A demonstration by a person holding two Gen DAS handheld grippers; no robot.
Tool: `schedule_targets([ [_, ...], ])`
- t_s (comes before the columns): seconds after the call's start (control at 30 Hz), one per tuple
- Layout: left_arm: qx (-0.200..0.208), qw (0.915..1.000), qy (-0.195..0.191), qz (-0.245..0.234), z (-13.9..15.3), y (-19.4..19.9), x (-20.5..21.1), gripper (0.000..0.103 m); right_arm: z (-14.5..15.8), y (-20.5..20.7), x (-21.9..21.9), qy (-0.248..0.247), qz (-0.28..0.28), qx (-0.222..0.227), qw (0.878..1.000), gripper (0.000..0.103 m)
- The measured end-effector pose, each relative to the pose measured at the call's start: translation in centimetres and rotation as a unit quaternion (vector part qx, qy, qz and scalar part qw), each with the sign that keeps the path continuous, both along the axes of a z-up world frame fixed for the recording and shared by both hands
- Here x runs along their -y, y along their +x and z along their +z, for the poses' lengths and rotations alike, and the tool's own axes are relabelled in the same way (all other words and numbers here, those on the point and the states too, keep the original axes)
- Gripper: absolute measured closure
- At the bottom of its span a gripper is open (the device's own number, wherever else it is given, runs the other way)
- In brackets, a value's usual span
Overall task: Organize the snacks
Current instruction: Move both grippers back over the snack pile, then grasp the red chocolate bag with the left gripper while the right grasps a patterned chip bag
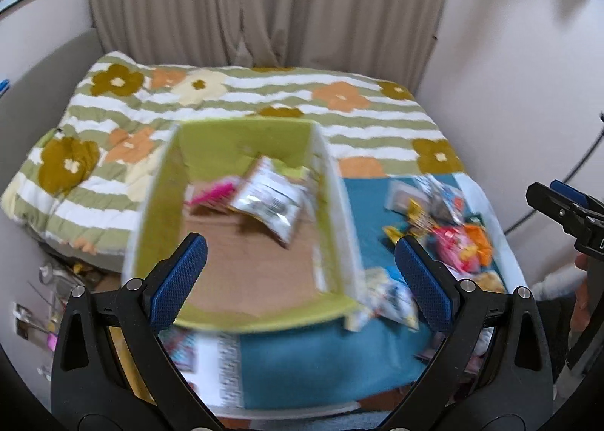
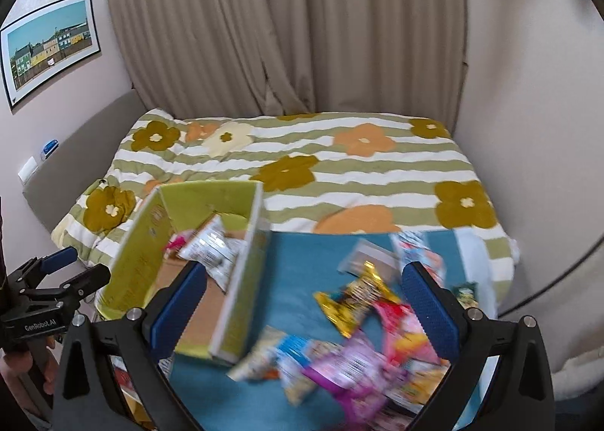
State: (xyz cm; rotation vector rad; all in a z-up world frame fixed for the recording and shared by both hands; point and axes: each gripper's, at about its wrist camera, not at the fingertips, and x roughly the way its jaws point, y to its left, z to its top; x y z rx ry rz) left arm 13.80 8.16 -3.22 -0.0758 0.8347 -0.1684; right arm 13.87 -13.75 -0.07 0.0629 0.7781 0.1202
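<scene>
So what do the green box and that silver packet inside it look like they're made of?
The green box looks like printed cardboard: plain brown floor, thin stiff walls, matte finish. The silver packet looks like metallised foil or plastic film: shiny and crinkled. Blur leaves the exact film uncertain.

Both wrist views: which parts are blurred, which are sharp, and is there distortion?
Left wrist view: the green cardboard box and its silver snack packet are smeared by motion, while the open left gripper is sharp. Right wrist view: the heap of colourful snack packets on the teal cloth is blurred; the open right gripper is crisp. In both, fisheye bends the walls and darkens the corners.
</scene>
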Motion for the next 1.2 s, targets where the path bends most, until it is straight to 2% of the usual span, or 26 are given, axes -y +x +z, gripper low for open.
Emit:
schedule_targets([
  [0.17, -0.015, 0.9995, -0.002, -0.026, -1.1, -3.0, 5.3, 0.004, -1.1, -3.1, 5.0, 0.012, -0.017, -0.007, 1.000, 0.000],
  [0.37, -0.057, 0.9962, -0.015, -0.064, -4.2, -6.2, 11.2, 0.004, -3.3, -5.5, 10.3, 0.017, -0.026, -0.025, 0.999, 0.000],
  [0.6, -0.109, 0.9875, -0.013, -0.114, -9.2, -8.1, 17.3, 0.004, -7.7, -6.7, 14.9, 0.024, -0.033, -0.068, 0.997, 0.000],
  [0.77, -0.136, 0.9792, -0.010, -0.150, -12.5, -7.9, 20.5, 0.004, -11.2, -6.7, 16.9, 0.054, -0.051, -0.103, 0.992, 0.000],
  [0.9, -0.157, 0.9745, -0.002, -0.160, -15.4, -7.6, 22.8, 0.004, -14.9, -5.9, 18.1, 0.110, -0.076, -0.144, 0.980, 0.000],
  [1.0, -0.177, 0.9699, -0.003, -0.167, -17.2, -7.4, 23.8, 0.004, -17.5, -5.4, 18.8, 0.163, -0.104, -0.174, 0.966, 0.000],
  [1.2, -0.196, 0.9635, 0.012, -0.181, -19.6, -7.0, 25.6, 0.004, -20.5, -4.4, 19.2, 0.220, -0.145, -0.205, 0.943, 0.000],
])
